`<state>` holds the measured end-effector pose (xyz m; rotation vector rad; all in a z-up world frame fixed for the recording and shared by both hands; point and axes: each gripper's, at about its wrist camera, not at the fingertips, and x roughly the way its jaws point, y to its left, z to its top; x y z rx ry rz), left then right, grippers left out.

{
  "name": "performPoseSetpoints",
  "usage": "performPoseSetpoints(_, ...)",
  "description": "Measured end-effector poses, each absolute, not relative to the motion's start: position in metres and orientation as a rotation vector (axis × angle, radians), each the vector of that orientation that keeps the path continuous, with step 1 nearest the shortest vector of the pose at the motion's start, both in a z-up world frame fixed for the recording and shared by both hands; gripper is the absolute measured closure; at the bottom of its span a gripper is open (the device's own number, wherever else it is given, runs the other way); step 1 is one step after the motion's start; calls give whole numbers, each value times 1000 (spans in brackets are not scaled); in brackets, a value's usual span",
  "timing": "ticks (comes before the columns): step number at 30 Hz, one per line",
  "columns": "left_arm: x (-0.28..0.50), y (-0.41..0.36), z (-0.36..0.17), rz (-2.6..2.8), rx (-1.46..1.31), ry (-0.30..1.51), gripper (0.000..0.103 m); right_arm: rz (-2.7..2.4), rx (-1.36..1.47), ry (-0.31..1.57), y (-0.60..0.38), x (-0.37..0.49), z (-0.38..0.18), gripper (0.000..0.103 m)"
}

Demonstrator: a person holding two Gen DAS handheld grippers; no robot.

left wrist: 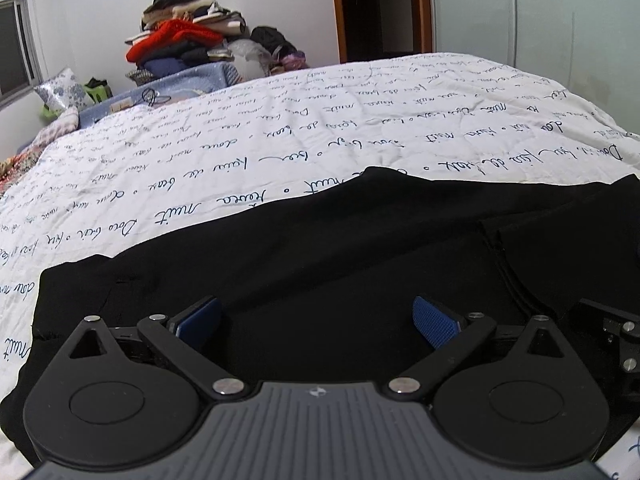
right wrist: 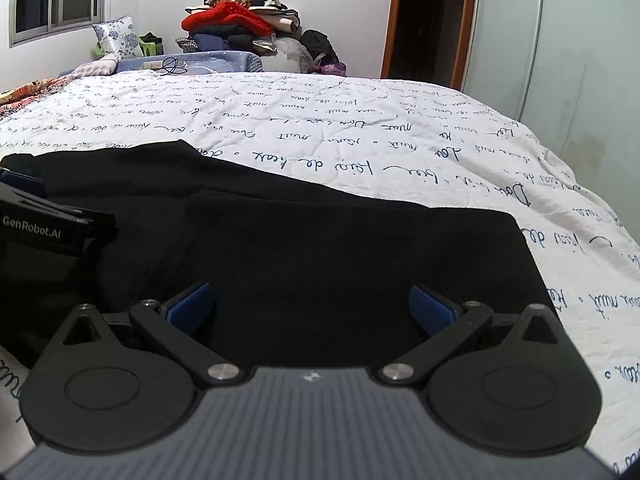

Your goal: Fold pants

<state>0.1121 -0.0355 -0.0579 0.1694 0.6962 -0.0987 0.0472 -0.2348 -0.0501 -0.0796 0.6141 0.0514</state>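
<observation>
The left gripper (left wrist: 316,322) has its blue pads (left wrist: 434,320) spread wide with nothing between them; it hovers low over the near edge of the black pants (left wrist: 320,248). The right gripper (right wrist: 310,308) is likewise wide apart and empty, just above the same cloth. In the left wrist view the right gripper shows at 3 o'clock; in the right wrist view the left gripper shows at 9 o'clock, so the two sit side by side.

The pants (right wrist: 320,240) lie flat on the bedspread (left wrist: 360,128), white with blue script, with a folded layer on top toward the right gripper. Beyond, at 11 o'clock, a clothes pile (right wrist: 240,20) stands against the wall, and a doorway (right wrist: 432,16) opens at 1 o'clock.
</observation>
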Motion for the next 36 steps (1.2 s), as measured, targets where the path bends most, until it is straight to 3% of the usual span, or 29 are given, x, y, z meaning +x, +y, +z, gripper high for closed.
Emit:
performPoseSetpoints(15,111,-27,-47,-152,146,723,0,53,-110,613,-230,48,-48,0)
performPoseSetpoints(21,120,-28,-35,-44,250,641,0,65,-124,589,-222,52,-27,0)
performPoseSetpoints(28,162,-6,-44,40,195,764,0,147,-249,583,-187,100,-13,0)
performPoseSetpoints(36,180,40,-43,168,86,769,0,183,-416,636,-134,170,-21,0)
